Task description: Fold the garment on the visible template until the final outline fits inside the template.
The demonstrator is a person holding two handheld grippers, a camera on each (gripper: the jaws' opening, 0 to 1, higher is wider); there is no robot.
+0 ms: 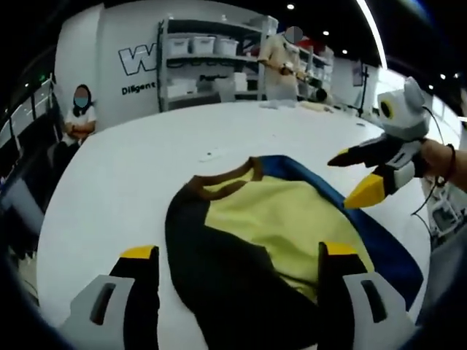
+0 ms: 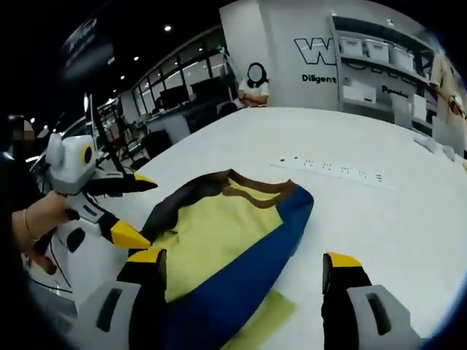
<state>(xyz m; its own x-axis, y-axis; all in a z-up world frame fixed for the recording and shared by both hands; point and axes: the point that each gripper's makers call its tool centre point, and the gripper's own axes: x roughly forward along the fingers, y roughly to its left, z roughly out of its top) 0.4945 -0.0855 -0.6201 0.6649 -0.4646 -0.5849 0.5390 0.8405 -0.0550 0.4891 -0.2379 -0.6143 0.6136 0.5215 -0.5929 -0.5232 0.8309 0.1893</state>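
Two claws hover over a partly folded garment on a white table. The left claw (image 1: 237, 251), its yellow-tipped jaws spread wide and holding nothing, hangs just above the shirt (image 1: 248, 240), framing its dark sleeve side and yellow body. The right claw (image 2: 244, 264) is likewise spread and empty, its left jaw over the shirt's (image 2: 226, 240) blue sleeve and its right jaw over bare table. In the left gripper view the right claw (image 1: 354, 175) enters from the right, jaws parted, above the blue edge of the garment; in the right gripper view the left claw (image 2: 135, 208) enters from the left beside the dark sleeve, a hand (image 2: 33, 219) on its grip.

The shirt lies face up, brown-trimmed collar (image 1: 222, 181) pointing away, with the dark sleeve and the blue sleeve (image 2: 255, 262) drawn in along the yellow panel. It looks like the sleeves are in and the hem-to-collar fold remains. A yellow strip (image 2: 263, 313) peeks out beneath the blue sleeve near the right claw; whether that is the template cannot be told, so the fit cannot be judged.

The table (image 1: 146, 160) is broad, white and smooth, with a white power strip (image 2: 332, 171) lying well beyond the collar. Behind it, a white wall with lettering (image 1: 142, 58), shelving with bins (image 1: 208, 65), a seated person (image 1: 79, 120) and a standing person (image 1: 281, 69).
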